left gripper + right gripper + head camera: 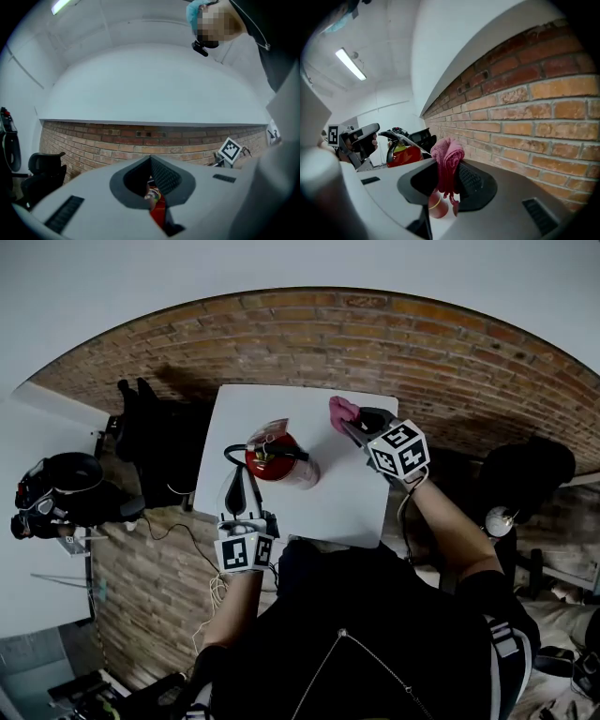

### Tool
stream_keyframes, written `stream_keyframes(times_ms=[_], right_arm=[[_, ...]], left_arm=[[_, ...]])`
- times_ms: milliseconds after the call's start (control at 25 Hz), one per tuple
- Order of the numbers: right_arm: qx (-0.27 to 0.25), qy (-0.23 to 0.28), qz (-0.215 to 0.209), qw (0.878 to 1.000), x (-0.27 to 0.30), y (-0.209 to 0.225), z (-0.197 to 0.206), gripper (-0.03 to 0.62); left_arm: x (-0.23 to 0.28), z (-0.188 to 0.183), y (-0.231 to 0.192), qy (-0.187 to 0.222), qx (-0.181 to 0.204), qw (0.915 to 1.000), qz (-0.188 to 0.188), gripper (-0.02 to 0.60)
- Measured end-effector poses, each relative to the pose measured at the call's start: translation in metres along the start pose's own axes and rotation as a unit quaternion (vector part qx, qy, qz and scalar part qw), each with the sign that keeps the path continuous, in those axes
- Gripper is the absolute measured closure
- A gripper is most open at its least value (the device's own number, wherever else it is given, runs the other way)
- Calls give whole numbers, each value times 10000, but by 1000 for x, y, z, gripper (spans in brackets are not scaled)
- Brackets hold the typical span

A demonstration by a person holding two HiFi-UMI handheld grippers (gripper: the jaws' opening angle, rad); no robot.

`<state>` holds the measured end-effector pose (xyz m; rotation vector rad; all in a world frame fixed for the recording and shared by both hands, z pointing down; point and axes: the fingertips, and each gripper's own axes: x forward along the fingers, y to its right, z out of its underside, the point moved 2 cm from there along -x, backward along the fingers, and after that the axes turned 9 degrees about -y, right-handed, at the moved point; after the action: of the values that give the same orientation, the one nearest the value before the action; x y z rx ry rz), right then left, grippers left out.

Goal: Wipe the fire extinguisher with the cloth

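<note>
A red fire extinguisher [281, 461] with a black handle and hose rests on the white table [352, 507]. My left gripper [244, 491] is at its near side, jaws shut and pointing at the hose loop. In the left gripper view the red body [158, 212] shows just below the closed jaw tips [151, 161]. My right gripper [354, 427] is over the table's far right part, shut on a bunched pink cloth [342, 411], apart from the extinguisher. The right gripper view shows the cloth [447, 157] pinched between the jaws, the extinguisher [402, 155] to the left behind it.
A black office chair [150, 427] stands close to the table's left side. Dark gear [61, 488] sits further left on a white surface. Brick surrounds the table. A small reddish item with a yellow band [436, 206] shows under the right jaws.
</note>
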<state>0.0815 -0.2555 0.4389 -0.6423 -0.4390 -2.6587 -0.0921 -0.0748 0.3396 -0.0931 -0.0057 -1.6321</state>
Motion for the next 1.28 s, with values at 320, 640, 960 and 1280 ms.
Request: stream_keyframes(times_ms=[320,640,960,1280], right_arm=[[231,-1187,-958,9880,98,26,57,484],[330,-2579,-1618,9520,185,29,136,484],[325,-3564,-2100,9099,240,26,201,484],[275,-4342,-2358,8690,279,15,249,484]], left_arm=[[-3,26,6,-440,18,9987,-246,571],[24,35,8,-636,-15,9980,11,571],[25,47,-8,-859,185,9961,-99,571],[19,53,-18,-1000,306,9944,-163,571]])
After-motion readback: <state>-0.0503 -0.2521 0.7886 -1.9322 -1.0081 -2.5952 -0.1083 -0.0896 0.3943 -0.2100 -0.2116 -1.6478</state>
